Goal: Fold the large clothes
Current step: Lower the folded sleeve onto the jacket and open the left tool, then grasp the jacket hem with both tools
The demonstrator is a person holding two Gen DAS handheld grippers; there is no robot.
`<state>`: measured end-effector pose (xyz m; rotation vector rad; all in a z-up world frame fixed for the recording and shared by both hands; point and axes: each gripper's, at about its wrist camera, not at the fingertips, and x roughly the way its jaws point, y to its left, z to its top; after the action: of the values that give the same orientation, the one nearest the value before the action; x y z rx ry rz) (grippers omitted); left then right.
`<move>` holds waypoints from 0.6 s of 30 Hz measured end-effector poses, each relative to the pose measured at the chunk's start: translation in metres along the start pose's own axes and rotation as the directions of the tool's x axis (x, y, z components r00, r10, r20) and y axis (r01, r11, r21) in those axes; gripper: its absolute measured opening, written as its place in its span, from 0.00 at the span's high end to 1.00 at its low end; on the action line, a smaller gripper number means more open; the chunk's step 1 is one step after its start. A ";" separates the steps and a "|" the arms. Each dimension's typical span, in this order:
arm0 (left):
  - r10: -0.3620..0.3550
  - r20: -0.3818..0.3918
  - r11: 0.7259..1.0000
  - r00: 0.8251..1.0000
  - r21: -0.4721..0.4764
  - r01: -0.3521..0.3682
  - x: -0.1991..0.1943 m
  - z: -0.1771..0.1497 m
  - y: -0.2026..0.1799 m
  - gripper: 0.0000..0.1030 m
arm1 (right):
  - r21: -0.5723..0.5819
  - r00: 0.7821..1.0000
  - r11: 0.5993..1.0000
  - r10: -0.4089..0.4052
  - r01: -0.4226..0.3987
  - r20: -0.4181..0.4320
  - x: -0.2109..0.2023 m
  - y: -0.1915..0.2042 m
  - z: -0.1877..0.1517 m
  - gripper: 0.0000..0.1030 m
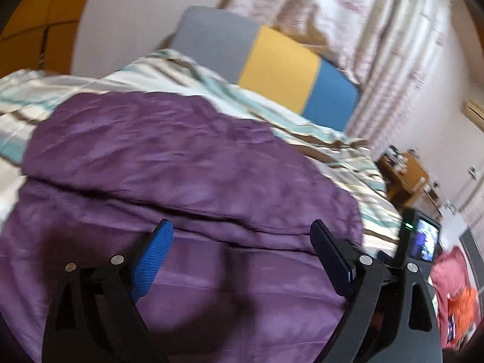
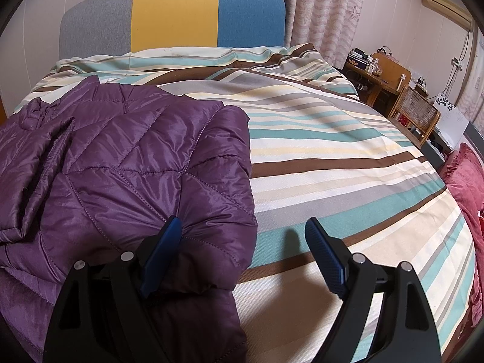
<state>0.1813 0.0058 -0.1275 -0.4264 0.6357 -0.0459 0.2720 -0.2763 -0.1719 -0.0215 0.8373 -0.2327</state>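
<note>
Nearest, the left gripper (image 1: 242, 248) hangs low over the purple quilted jacket (image 2: 151, 157), its fingers (image 1: 151, 260) spread wide with nothing between them; that view is blurred. The right gripper (image 2: 242, 242) is likewise released, one finger resting against the jacket's near right edge and the other over bare striped bedspread (image 2: 332, 157); neither grasps the garment. The jacket lies on the left half of the bed, at the near edge. Judged from how it lies, folding is partly done: in the right wrist view a doubled layer lies over the body and a narrow folded strip, probably a sleeve, lies along the left side, while the left wrist view shows stacked edges crossing the cloth. The bundle is broad and puffy, so a further fold to make it compact appears to remain. Farther off stands the grey, yellow and blue headboard (image 2: 175, 12). No container holding anything can be made out; the red and orange cloth (image 1: 453, 296) beside the bed lies loose.
</note>
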 end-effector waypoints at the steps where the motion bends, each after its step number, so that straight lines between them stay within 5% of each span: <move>1: 0.037 0.005 0.999 0.999 -0.010 -0.037 -0.002 0.002 0.008 0.11 | 0.001 1.000 1.000 0.002 -0.002 -0.001 0.000 0.000 0.000 0.19; 6: 0.251 0.023 0.967 0.968 -0.049 -0.250 -0.013 0.015 0.046 0.11 | 0.001 1.000 1.000 0.000 0.000 0.004 -0.001 0.000 0.000 0.18; 11: 0.368 0.038 0.930 0.929 -0.008 -0.368 -0.013 0.022 0.064 0.11 | 0.000 1.000 1.000 -0.001 0.001 0.004 0.000 0.001 0.001 0.18; 15: 0.315 -0.064 0.948 0.947 -0.029 -0.317 0.002 0.009 0.084 0.11 | 0.020 0.999 0.999 0.040 -0.040 0.017 -0.003 -0.004 0.001 0.12; 18: 0.276 -0.061 0.957 0.959 -0.070 -0.280 -0.002 0.004 0.091 0.09 | 0.033 0.986 0.992 0.119 -0.124 0.118 -0.024 -0.010 -0.003 0.08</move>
<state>0.1742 0.0909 -0.1598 -0.4085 0.7445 0.2379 0.2523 -0.2809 -0.1548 0.0529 0.7153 -0.1321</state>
